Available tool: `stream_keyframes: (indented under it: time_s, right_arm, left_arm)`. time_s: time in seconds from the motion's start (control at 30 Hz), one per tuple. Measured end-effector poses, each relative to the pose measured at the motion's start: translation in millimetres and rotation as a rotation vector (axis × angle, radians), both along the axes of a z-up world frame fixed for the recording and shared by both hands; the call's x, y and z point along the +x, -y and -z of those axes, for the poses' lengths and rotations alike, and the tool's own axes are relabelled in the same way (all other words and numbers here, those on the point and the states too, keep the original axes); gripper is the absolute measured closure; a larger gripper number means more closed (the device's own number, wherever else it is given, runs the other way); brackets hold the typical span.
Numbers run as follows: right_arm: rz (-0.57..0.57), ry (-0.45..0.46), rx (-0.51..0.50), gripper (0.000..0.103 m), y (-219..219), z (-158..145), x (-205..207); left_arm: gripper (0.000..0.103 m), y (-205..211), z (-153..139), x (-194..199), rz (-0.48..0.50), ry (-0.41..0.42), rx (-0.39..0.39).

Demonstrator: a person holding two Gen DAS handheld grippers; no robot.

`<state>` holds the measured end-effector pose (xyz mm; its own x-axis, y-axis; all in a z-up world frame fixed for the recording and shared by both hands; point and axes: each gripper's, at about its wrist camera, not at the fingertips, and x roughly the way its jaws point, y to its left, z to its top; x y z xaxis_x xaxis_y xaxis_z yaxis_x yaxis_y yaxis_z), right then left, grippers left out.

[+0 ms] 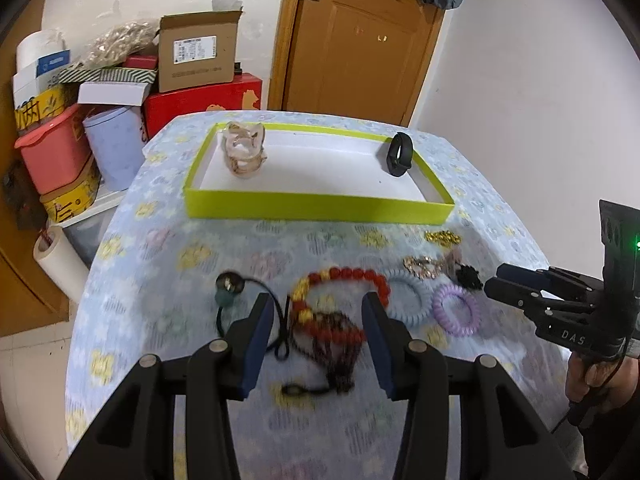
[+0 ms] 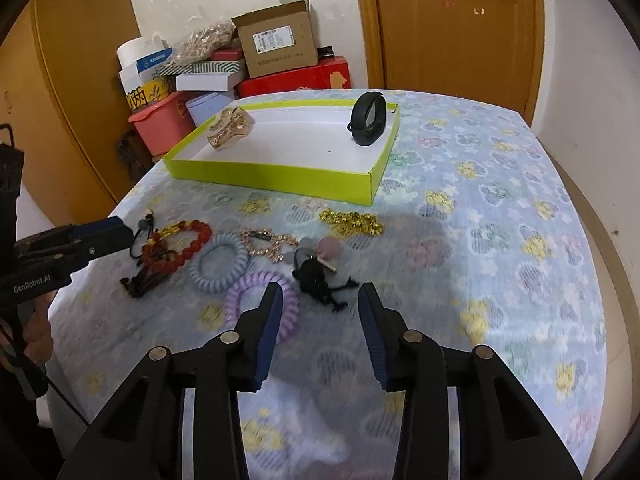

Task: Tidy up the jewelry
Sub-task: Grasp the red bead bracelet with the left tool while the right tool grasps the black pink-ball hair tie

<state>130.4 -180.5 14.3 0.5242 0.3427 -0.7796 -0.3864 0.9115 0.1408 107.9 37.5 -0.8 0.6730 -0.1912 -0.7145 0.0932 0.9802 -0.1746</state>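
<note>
A table under a blue flowered cloth (image 1: 168, 272) is seen, backed by a white wall, a wooden door (image 1: 360, 40) and stacked boxes (image 1: 192, 56) at ten o'clock. Across the far side a lime-green tray (image 1: 320, 208) is laid, already holding a gold cuff (image 1: 244, 152) at its left end and a black fitness band (image 1: 400, 154) at its right.

The left gripper (image 1: 316, 312) is held spread wide and empty, lined up over the red bead bracelet (image 1: 344, 280), which lies at twelve o'clock between the fingers. The right gripper (image 2: 318, 308) is likewise spread and empty, with a black hair tie (image 2: 316, 276) straight ahead of it.

For the red bracelet, a descent until one pad is inside the loop and one outside would probably be best, so that a single strand is pinched. The dark tassel (image 1: 340, 352) tangled under it and the black cord (image 1: 276, 320) at nine o'clock should be kept out of the bite.

The bracelet is made of glossy round red beads with a few yellow ones; it looks loose and likely to sag when lifted. Just beside it at three o'clock a pale blue coil tie (image 1: 408, 300) and a purple coil tie (image 1: 456, 312) are lying, with a gold chain (image 1: 442, 237) beyond.
</note>
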Motion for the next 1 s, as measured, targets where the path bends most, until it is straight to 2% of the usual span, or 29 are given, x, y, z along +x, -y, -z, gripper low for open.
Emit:
stream_keyframes:
  time_s: [0.37, 0.47, 0.53, 0.8, 0.9, 1.0]
  right_arm:
    - [-0.015, -0.027, -0.014, 0.07, -3.9, 12.7, 13.1]
    - [-0.028, -0.021, -0.016, 0.077, -6.3, 12.4, 12.7]
    - [-0.045, -0.013, -0.026, 0.084, -10.3, 11.7, 10.9]
    - [-0.086, 0.003, -0.044, 0.098, -18.3, 11.1, 4.5]
    - [-0.087, 0.0, -0.037, 0.103, -17.9, 11.0, 2.9]
    - [-0.075, -0.011, -0.025, 0.103, -16.2, 11.4, 1.9]
  left_arm:
    - [0.056, 8.4, 20.5, 35.8, 0.051, -0.047, 0.057]
    - [0.058, 9.5, 25.3, 37.1, 0.052, -0.06, 0.075]
    - [0.062, 10.1, 27.8, 37.4, 0.052, -0.07, 0.093]
    - [0.076, 16.5, 30.4, 36.1, 0.073, -0.072, 0.182]
    - [0.089, 18.2, 30.1, 36.5, 0.093, -0.074, 0.186]
    - [0.093, 16.2, 30.1, 37.1, 0.093, -0.075, 0.173]
